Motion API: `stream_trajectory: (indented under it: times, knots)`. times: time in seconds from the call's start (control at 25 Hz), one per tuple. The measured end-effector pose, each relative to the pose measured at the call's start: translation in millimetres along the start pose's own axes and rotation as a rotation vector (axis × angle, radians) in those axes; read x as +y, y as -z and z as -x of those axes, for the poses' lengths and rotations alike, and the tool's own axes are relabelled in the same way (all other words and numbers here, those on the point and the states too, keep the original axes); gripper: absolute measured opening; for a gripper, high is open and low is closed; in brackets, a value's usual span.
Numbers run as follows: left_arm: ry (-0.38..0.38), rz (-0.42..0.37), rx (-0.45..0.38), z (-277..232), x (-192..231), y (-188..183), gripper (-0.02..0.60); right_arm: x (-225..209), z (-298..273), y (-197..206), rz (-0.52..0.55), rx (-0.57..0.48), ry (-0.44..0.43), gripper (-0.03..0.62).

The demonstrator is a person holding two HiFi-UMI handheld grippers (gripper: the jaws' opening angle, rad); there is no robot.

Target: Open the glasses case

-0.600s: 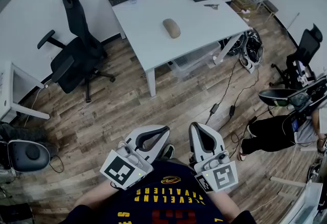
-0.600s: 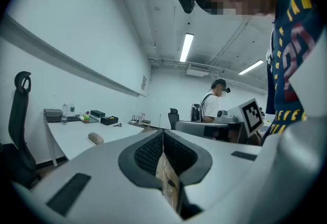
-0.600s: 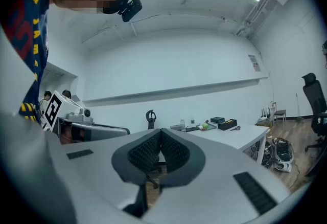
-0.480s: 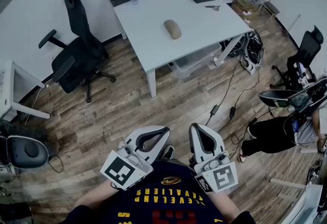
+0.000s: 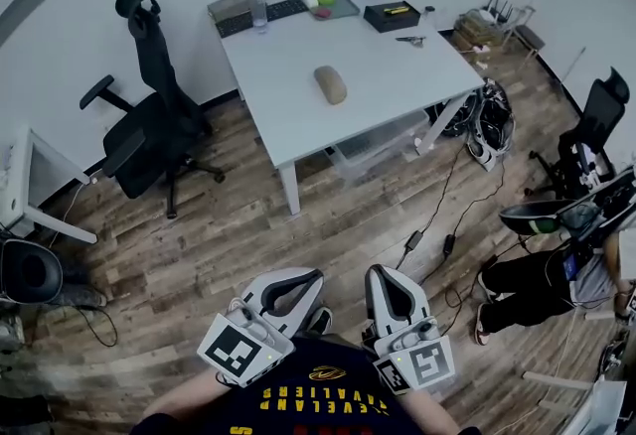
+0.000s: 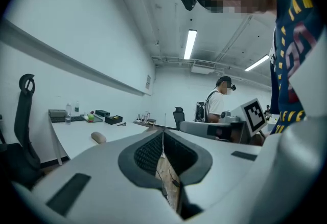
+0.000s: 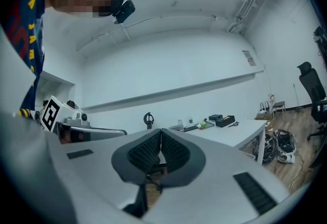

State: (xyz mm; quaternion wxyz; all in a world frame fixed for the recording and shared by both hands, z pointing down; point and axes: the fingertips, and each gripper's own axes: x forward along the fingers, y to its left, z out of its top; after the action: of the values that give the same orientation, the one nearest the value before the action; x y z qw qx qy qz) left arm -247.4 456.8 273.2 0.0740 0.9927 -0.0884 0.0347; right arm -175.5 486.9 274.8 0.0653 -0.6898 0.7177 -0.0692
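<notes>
Staying pressed together, empty: L claw (image 5: 316, 277), R claw (image 5: 382, 273); glasses case (image 5: 332, 84) unmoved.

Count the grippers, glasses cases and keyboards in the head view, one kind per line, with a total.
Grippers: 2, left gripper and right gripper
Glasses case: 1
Keyboard: 1
Total: 4

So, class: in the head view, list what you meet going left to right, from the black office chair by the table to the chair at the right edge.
Black office chair → water bottle → glasses case → black box → cable bundle → second chair
</notes>
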Motion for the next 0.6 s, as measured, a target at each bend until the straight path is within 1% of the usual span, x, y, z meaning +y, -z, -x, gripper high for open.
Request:
stream_trajectory:
  times: [0.2, 0.32, 0.6]
  knots:
    - [-0.051, 0.034, 0.047, -7.1, 4.2, 16.7, 0.015, -18.9, 4.6, 10.4, -0.051, 0.023, 0.001, 0.014]
    - [-0.077, 0.044, 0.047, -16.1, 13.7, 16.7, 0.015, -30.1, 2.8, 10.2, -0.057, 0.024, 0.003, 0.014]
    - [-0.084, 0.041, 0.064, -46.9, 44.3, 10.1, 0.016, -59.2, -23.5, 10.1, -0.087, 0.039, 0.035, 0.014]
